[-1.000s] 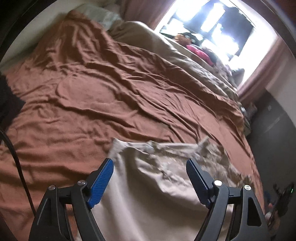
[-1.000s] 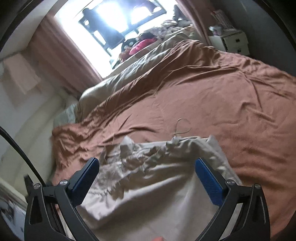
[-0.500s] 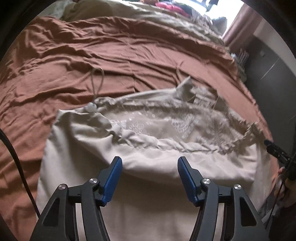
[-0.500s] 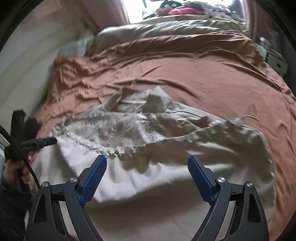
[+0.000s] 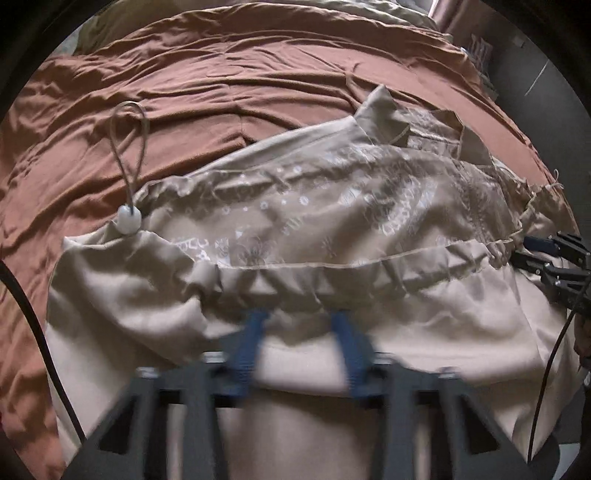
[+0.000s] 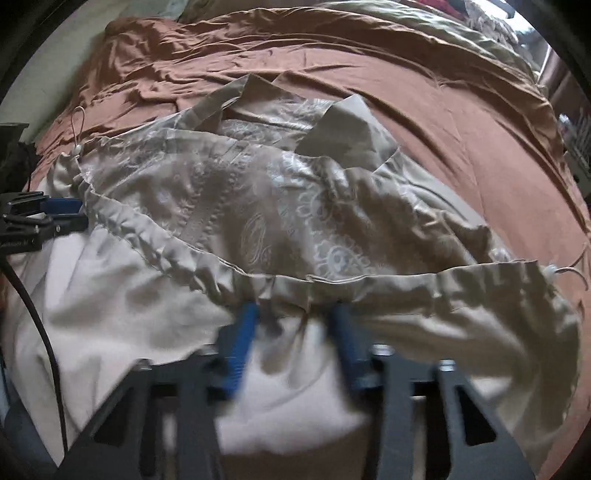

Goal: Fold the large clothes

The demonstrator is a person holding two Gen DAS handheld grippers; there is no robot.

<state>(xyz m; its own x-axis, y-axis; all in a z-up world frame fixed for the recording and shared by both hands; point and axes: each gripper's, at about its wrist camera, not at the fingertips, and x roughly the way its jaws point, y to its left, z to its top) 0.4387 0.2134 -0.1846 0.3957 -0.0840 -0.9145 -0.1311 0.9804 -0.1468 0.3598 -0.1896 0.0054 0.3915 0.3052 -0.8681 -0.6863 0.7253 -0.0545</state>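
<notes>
A large beige garment (image 5: 295, 221) with a patterned lining and a gathered drawstring hem lies spread on the bed; it also shows in the right wrist view (image 6: 277, 206). My left gripper (image 5: 299, 325) has its blue fingers part open, tips at the gathered hem (image 5: 369, 273), with fabric between them. My right gripper (image 6: 291, 325) is likewise part open at the hem (image 6: 369, 288). Both are blurred. A white cord stopper (image 5: 128, 219) with a cord loop sits at the hem's left end. Each gripper appears in the other's view, the right one (image 5: 546, 254) and the left one (image 6: 48, 218).
A rumpled brown bedsheet (image 5: 258, 74) covers the bed around the garment. An olive duvet (image 6: 424, 22) lies along the far side. A black cable (image 5: 33, 332) hangs at the left. Dark furniture (image 5: 535, 66) stands past the bed's right edge.
Both grippers have moved down and forward to the garment's gathered hem. Their fingers have narrowed from wide open to a small gap around the fabric.
</notes>
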